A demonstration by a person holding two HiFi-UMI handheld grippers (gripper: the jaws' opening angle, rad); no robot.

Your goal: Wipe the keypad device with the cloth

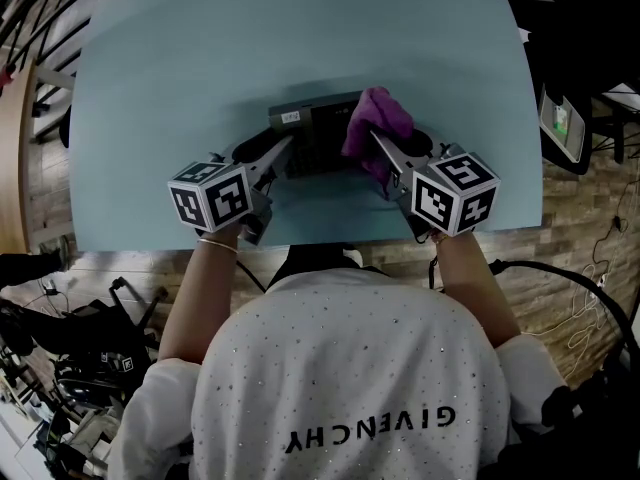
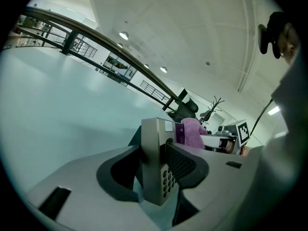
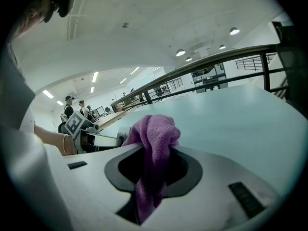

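Pale blue worktop [image 1: 200, 68], person standing at its near edge. Keypad device [image 1: 315, 133] sits near the middle of the worktop, just ahead of both grippers. Its long axis runs left to right in the head view, from the left gripper [image 1: 283, 156] toward the right one. Left gripper's jaws are clamped on the device's left end. In the left gripper view the device stands on a long edge, and the face with the round keys [image 2: 166, 179] lies against the jaw on the picture's right. Cannot tell whether the device rests on the worktop or is lifted. Small white label [image 1: 290, 117] on the grey upper strip near that end; print too small to read. Right gripper [image 1: 378, 148] pinches the purple cloth [image 1: 378, 116], jaws closed on it. The cloth bunches over the device's right end. Black-and-white marker cube [image 1: 212, 195] on each gripper. White shirt [image 1: 350, 388] reads "GIVENCHY", upside down in the head view.
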